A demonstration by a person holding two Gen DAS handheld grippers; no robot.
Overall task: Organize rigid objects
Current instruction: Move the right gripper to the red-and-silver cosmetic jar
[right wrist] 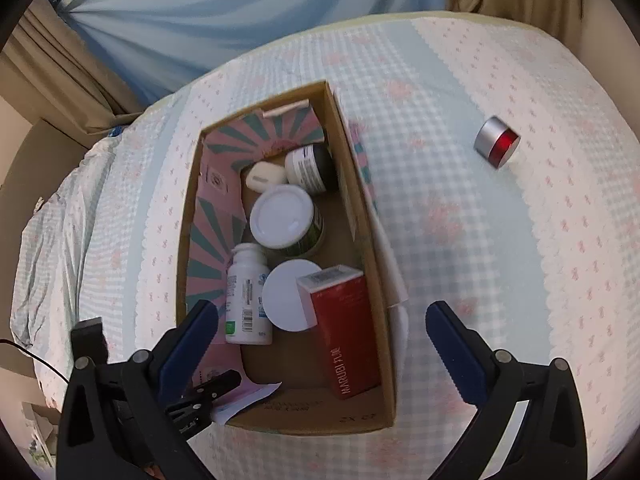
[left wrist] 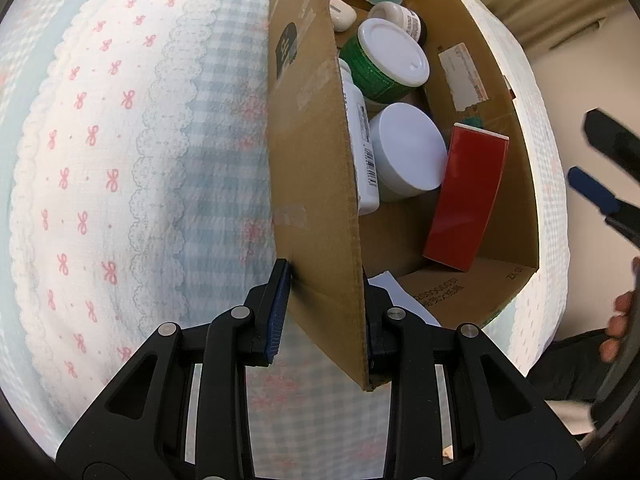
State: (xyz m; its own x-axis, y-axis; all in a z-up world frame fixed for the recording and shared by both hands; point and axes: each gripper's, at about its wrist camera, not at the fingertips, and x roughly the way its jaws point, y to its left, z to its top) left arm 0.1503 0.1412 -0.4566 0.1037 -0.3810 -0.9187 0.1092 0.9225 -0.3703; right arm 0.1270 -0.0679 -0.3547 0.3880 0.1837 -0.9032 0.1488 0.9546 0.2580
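Note:
A cardboard box (right wrist: 384, 320) stands on the bed. It holds a red carton (right wrist: 348, 336), a white-lidded jar (right wrist: 292, 296), a white pill bottle (right wrist: 246, 292), a green cup with a white lid (right wrist: 286, 218), a dark jar (right wrist: 310, 168) and a small white case (right wrist: 262, 176). My left gripper (left wrist: 326, 312) is shut on the box's side wall (left wrist: 316, 160) near its corner. The red carton (left wrist: 466, 196) and the white-lidded jar (left wrist: 412, 148) also show in the left wrist view. My right gripper (right wrist: 320, 340) is open and empty above the box's near end. A silver and red jar (right wrist: 497, 142) lies on the bedspread, right of the box.
The bedspread (right wrist: 500, 260) is pale blue check with pink bows and covers the whole bed. Blue curtains (right wrist: 240, 12) and tan drapes (right wrist: 68, 80) hang behind it. A white paper (right wrist: 244, 398) sticks out at the box's near corner. The bed's edge (left wrist: 556, 200) drops off just right of the box.

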